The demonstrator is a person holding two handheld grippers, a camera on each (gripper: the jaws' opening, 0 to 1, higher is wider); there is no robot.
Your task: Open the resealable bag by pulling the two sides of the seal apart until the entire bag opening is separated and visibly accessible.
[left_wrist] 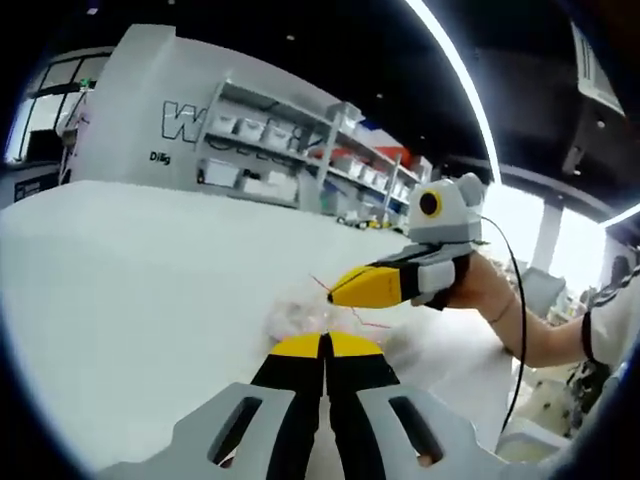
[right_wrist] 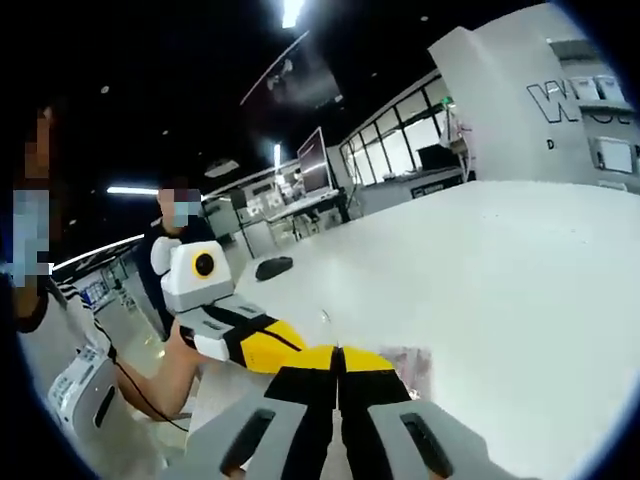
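Over the wide white table (left_wrist: 120, 270), nearest in the left gripper view: left gripper (left_wrist: 325, 345), yellow-tipped jaws pressed together, apparently pinching the near edge of the clear crinkled resealable bag with a red seal line (left_wrist: 300, 315). Just beyond the bag, right gripper (left_wrist: 335, 290), jaws likewise shut at its far edge. The grippers face each other; the seal runs between them. Farther off, grey shelving (left_wrist: 290, 150).
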